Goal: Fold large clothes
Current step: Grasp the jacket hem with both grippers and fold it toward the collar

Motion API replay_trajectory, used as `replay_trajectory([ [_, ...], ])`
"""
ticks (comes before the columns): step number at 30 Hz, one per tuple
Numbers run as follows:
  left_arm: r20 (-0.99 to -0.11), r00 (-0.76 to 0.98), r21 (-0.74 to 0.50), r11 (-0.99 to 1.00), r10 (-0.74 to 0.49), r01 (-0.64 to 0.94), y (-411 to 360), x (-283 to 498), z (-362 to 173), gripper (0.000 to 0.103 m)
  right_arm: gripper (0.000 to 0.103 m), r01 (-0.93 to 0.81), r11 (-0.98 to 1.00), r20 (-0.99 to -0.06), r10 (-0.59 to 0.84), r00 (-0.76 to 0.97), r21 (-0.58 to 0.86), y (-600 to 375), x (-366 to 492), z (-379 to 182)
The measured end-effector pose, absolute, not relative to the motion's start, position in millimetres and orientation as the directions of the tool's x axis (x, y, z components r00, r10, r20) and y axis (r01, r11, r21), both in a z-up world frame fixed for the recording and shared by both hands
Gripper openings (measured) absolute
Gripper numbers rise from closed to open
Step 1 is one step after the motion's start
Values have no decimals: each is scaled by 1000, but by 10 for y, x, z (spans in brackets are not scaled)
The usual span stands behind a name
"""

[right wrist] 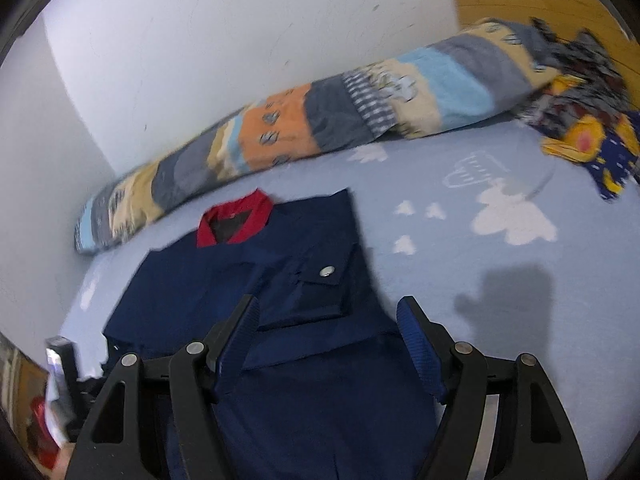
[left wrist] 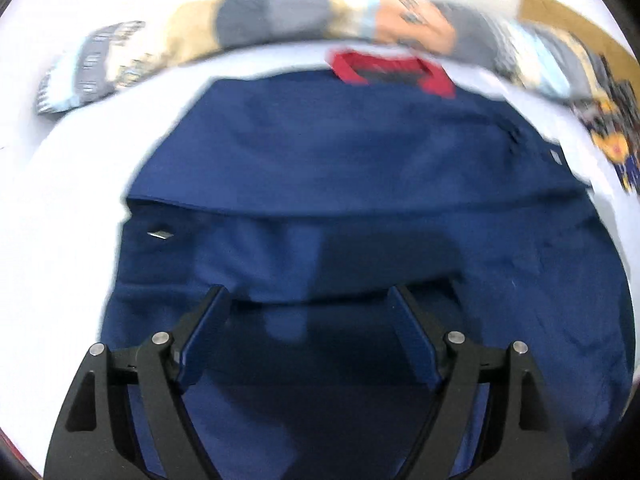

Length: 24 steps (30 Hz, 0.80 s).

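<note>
Both grippers — left gripper point(left wrist: 306, 300), right gripper point(right wrist: 328, 312) — hover open above the navy jacket point(right wrist: 248, 280); a careless pinch could drag its folded sleeves loose.

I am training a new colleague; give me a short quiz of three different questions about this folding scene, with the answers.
1. True or false: the right gripper is shut on the navy blue cloth garment with the red collar.
2. Which lies along the white wall behind the garment? A) a wooden chair B) a long patchwork bolster pillow C) a laundry basket
3. Fill in: the light blue bed sheet is printed with white ____.

Key
1. False: both the right gripper and the left gripper stand open above the garment, pads clear of it.
2. B
3. Clouds
</note>
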State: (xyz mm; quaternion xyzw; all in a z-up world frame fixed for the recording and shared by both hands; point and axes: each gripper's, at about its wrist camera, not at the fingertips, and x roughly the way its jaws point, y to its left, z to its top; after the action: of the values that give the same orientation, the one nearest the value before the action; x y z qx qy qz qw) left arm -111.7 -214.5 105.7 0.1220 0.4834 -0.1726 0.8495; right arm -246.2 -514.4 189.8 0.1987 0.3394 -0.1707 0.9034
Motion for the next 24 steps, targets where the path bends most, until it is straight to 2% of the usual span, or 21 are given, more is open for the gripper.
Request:
replay_trajectory([
  [2, -839, 515, 13, 940, -176, 342, -1949, -1001, 1058, 81, 71, 420, 874, -694, -145, 705, 244, -5080, -2296, 1795],
  [5, -869, 458, -58, 957, -188, 283, -1759, -840, 846, 81, 69, 417, 891, -734, -160, 660, 181, -5000, -2074, 1589],
  [7, -877, 445, -64, 962, -182, 266, -1698, -789, 757, 81, 69, 409, 897, -770, -139, 623, 170, -5011, -1969, 1421],
  [9, -877, 441, -73, 959, -193, 274, -1682, -780, 757, 81, 68, 443, 893, -851, -169, 497, 80, -5058, -1854, 1096],
  [11, -875, 445, -68, 959, -190, 276, -1665, -786, 790, 81, 68, 455, 888, -900, -142, 411, 68, -5101, -1834, 844],
  [14, -868, 466, -49, 962, -175, 270, -1611, -859, 922, 81, 68, 456, 887, -896, -144, 420, 71, -5027, -1949, 955],
  [19, -848, 500, -75, 973, -177, 217, -1409, -1175, 1192, 81, 70, 365, 926, -832, -123, 542, 101, -4678, -2388, 1365],
  [24, -848, 500, -85, 977, -174, 196, -1266, -1718, 1333, 81, 70, 290, 952, -798, -101, 594, 96, -4304, -2980, 1543],
])
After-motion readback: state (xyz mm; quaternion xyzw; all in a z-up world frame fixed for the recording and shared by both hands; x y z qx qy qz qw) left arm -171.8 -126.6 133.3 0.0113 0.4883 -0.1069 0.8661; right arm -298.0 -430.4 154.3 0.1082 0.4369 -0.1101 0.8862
